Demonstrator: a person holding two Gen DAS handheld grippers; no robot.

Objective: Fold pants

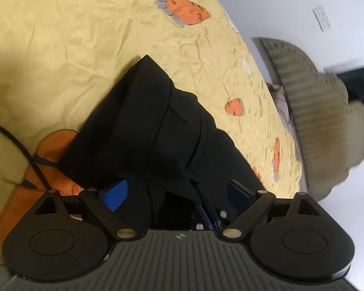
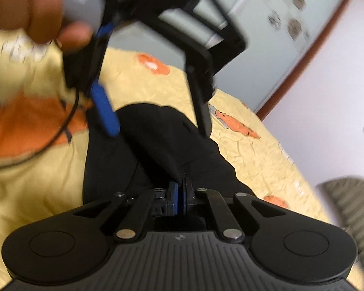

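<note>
black pants (image 1: 157,126) lie on a yellow bedspread (image 1: 72,48) printed with orange shapes, already folded into a thick, compact bundle. the bundle's long axis runs from just in front of both cameras away toward the far side of the bed, its narrower squared end pointing away.

the right gripper (image 2: 181,194) has its blue pads pressed nearly together, pinching a fold of the pants right at the near edge. the left gripper (image 1: 179,191) has its fingers spread wide, one on each side of the cloth; in this view it grips nothing. seen from the right camera, the left gripper hangs above the bundle, blurred, with the person's hand (image 2: 34,7) around its handle.

judging by the layers, the folding looks close to done. the next move likely calls for laying the pinched fold flat, letting go, and perhaps smoothing the top.

a grey-green ribbed pillow (image 1: 327,121) sits at the bed's edge.
</note>
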